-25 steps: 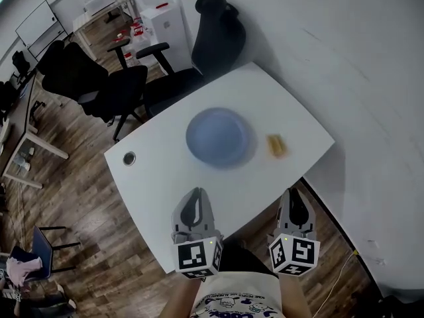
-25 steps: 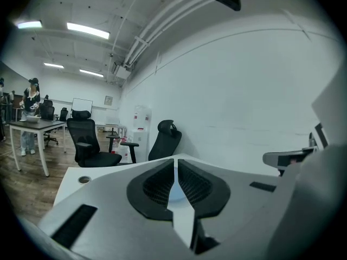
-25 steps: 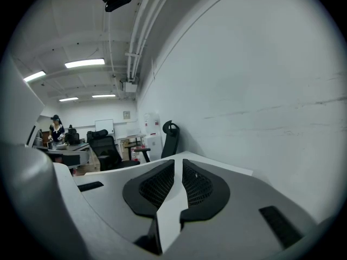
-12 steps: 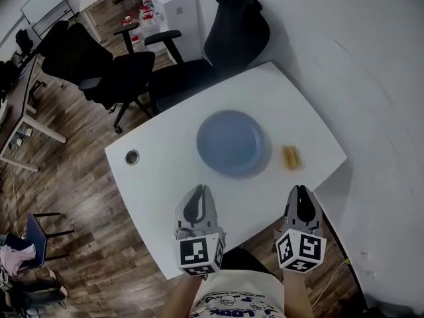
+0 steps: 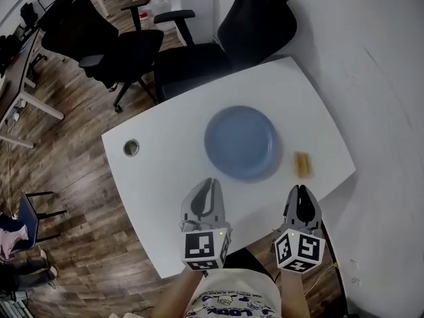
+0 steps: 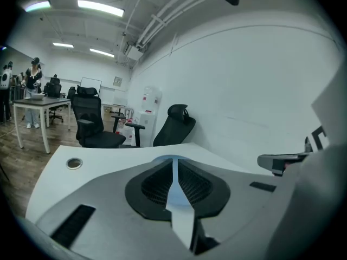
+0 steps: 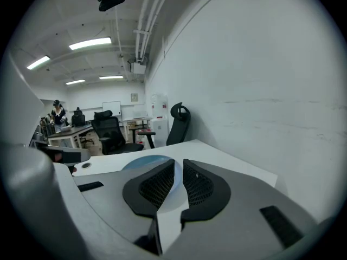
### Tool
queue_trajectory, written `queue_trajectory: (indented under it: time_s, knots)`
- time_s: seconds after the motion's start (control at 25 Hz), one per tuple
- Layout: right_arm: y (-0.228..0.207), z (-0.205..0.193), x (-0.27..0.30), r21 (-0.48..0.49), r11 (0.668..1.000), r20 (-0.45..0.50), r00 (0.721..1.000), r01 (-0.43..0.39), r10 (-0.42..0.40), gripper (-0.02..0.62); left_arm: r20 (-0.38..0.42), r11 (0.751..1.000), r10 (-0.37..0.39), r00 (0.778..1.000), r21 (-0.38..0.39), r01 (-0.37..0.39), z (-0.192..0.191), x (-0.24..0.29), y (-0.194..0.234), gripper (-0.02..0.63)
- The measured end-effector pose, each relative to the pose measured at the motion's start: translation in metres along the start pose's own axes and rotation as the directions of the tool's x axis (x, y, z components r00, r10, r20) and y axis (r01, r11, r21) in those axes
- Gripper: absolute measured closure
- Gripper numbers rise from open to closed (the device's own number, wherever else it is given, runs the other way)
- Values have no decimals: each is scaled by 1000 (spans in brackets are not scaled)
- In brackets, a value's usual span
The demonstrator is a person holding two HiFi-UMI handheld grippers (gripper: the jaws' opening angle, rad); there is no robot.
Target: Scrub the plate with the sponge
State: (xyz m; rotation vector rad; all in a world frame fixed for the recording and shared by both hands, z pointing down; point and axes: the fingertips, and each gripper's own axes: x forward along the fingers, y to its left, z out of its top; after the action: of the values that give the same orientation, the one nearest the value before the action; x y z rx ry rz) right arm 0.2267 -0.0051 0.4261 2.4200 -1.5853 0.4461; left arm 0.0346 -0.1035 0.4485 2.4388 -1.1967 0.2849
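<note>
Hovering at the near edge of the white rounded-corner table [image 5: 165, 171], both tools point toward its far side w/ nothing in them: the left tool [image 5: 211, 181] has its jaws pressed together, and the right tool [image 5: 301, 189] has its jaws drawn in to a thin slit, empty too. Each carries a black-and-white marker cube [image 5: 204, 249] at its back end, close to the person's white printed shirt [image 5: 235, 300]. The round light-blue plate [image 5: 240, 142] lies flat approx mid-table, ahead of the left tool & a bit to its right, well apart from both tools. The small yellow-tan rectangular sponge [image 5: 303, 165] lies on bare tabletop just right of the plate, near it but not touching, straight ahead of the right tool & clear of its tips. A round metal-rimmed cable hole [image 5: 131, 148] sits in the table's left part, well apart from the plate. Beyond the far edge stand black office chairs [image 5: 248, 25] on a brown wood-plank floor [image 5: 66, 177]; a white wall [image 5: 377, 78] runs along the right. In the right gripper view the plate shows on the table just left of the tips.
</note>
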Motion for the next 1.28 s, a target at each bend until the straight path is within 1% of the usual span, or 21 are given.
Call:
queue_trajectory:
  time_s: [0.2,0.4,0.68,0.84,1.04,1.16,1.28]
  knots:
    - [10,-16,20,-1,1000,-46,999,-4,4,551,-55,999,-3,998,-54,0,-14,19,13,589]
    - [20,-26,30,-49,999,-93,996,-14,9,551,-102,989,-14,995,-149,-2,-29,31,29,589]
    - [2,-37,35,-62,998,-140,990,13,-22,551,-125,981,-14,992,-194,-10,-36,41,35,589]
    - [-12,-42,47,-75,997,-177,984,7,-20,551,-145,968,20,989,-244,-55,-42,44,36,589]
    - [-37,-53,71,-97,995,-220,975,-7,-15,550,-155,950,97,983,-281,-138,-51,46,43,589]
    - [-54,-59,86,-106,994,-246,969,-14,-12,549,-178,933,140,974,-306,-190,-60,48,49,589]
    - [-70,-67,95,-127,991,-285,959,-44,6,549,-199,918,185,963,-314,-241,-65,49,50,589]
